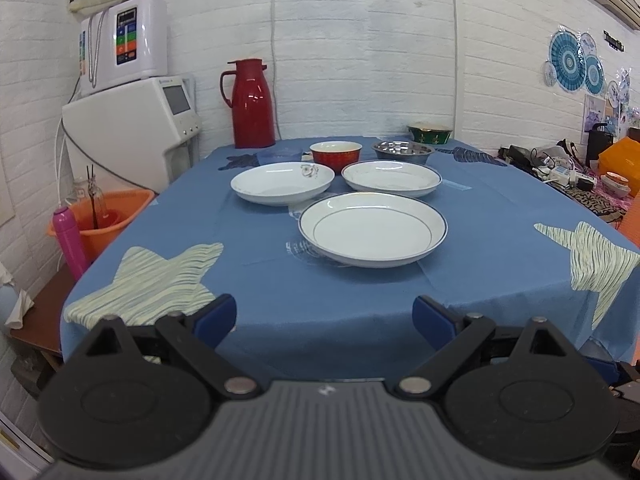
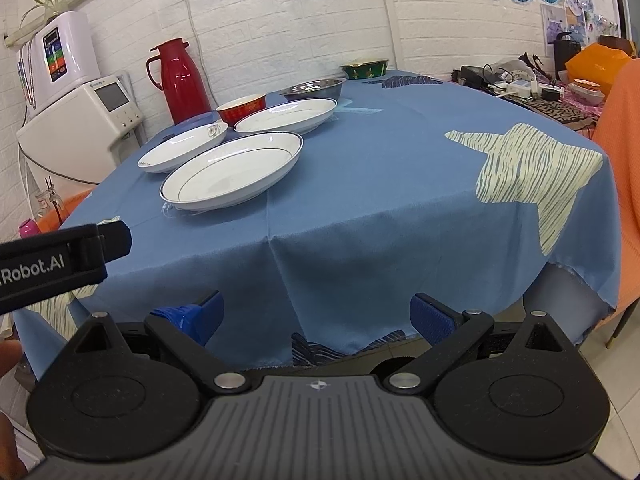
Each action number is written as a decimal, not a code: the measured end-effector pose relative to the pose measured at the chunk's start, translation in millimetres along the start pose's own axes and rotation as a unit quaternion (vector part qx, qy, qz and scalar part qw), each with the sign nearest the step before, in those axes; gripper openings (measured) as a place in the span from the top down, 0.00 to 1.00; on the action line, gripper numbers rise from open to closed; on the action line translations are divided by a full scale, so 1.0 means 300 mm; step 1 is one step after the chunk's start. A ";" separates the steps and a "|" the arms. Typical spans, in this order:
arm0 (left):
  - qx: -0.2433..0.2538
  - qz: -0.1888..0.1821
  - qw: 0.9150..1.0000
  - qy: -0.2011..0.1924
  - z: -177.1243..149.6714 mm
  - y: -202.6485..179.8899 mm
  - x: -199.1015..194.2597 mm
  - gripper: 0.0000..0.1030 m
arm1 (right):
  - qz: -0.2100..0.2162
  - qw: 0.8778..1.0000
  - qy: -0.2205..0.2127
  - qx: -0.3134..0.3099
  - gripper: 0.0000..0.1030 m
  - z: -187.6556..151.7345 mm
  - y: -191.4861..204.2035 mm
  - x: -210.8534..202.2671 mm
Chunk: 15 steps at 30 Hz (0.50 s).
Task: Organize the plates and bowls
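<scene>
Both grippers empty before the blue-clothed table (image 1: 360, 320).
Left gripper (image 1: 324, 316) and right gripper (image 2: 316, 312): jaws spread wide. Three white plates (image 1: 372, 230) lie mid-frame; red bowl (image 1: 336, 154), steel bowl (image 1: 402, 150) and green bowl (image 1: 430, 133) behind.

Bare blue tablecloth (image 1: 320, 300) lies open in front of the nearest plate (image 1: 373, 229); behind that plate two more plates, three bowls and a red flask (image 1: 252, 104) crowd the far side
</scene>
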<state>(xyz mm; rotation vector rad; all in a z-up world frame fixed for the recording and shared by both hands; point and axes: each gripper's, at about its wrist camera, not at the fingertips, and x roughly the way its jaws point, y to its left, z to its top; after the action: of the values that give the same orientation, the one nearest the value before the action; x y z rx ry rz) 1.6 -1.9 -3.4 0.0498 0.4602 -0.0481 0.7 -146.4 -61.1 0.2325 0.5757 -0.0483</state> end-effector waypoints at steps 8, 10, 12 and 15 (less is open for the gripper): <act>-0.001 -0.002 1.000 0.002 -0.006 -0.001 0.000 0.09 | 0.003 1.000 0.004 0.001 0.15 -0.002 0.003 0.006; -0.002 -0.003 1.000 0.002 -0.008 -0.001 0.000 0.09 | 0.003 1.000 0.005 0.001 0.15 -0.003 0.003 0.005; -0.001 -0.004 1.000 0.002 -0.008 0.001 0.000 0.09 | 0.004 1.000 0.005 0.001 0.15 -0.003 0.003 0.005; 0.002 -0.007 1.000 0.002 -0.008 0.001 0.000 0.09 | 0.004 1.000 0.006 0.001 0.15 -0.006 0.004 0.006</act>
<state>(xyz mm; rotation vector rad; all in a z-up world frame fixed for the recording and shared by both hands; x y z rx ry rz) 0.5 -1.5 -5.7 0.0499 0.4652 -0.0618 1.4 -144.8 -63.3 0.2369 0.5868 -0.0388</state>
